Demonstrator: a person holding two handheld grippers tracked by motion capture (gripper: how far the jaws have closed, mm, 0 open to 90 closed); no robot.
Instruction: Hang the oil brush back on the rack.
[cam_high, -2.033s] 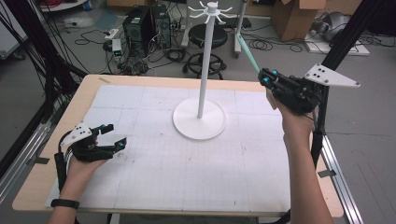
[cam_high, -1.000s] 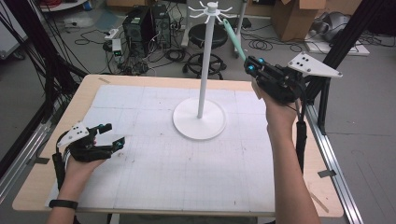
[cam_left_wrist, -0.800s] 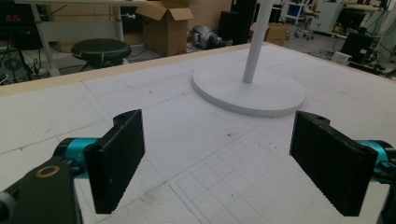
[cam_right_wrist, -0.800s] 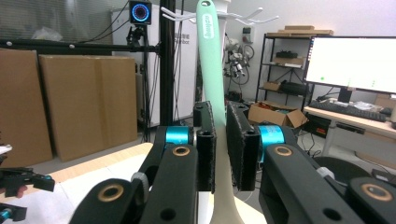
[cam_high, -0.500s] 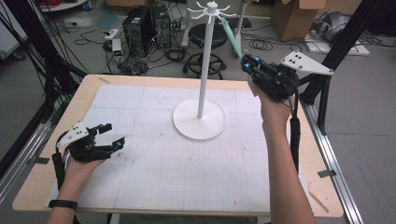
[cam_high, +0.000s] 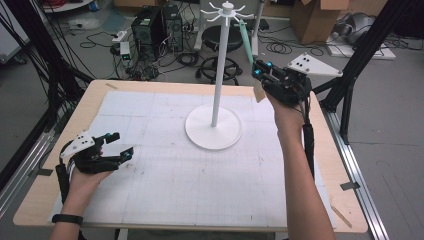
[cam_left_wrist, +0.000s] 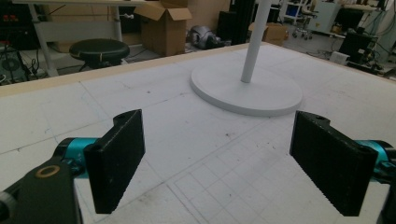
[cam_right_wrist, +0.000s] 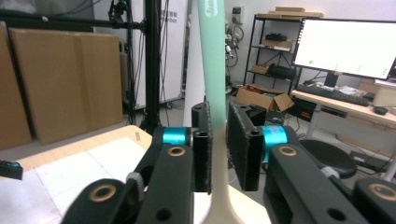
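R gripper (cam_high: 257, 70) jaws just easing off green spatula (cam_high: 245, 37); handle runs up to rack (cam_high: 226, 9) hook. L gripper (cam_high: 117, 146) open, idle, well apart.

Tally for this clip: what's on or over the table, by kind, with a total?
White hook stand: 1
Mint-green spatula, hanging from the stand's top between the right gripper's jaws: 1
Handheld grippers: 2, left gripper and right gripper
White gridded mat: 1
Total: 5
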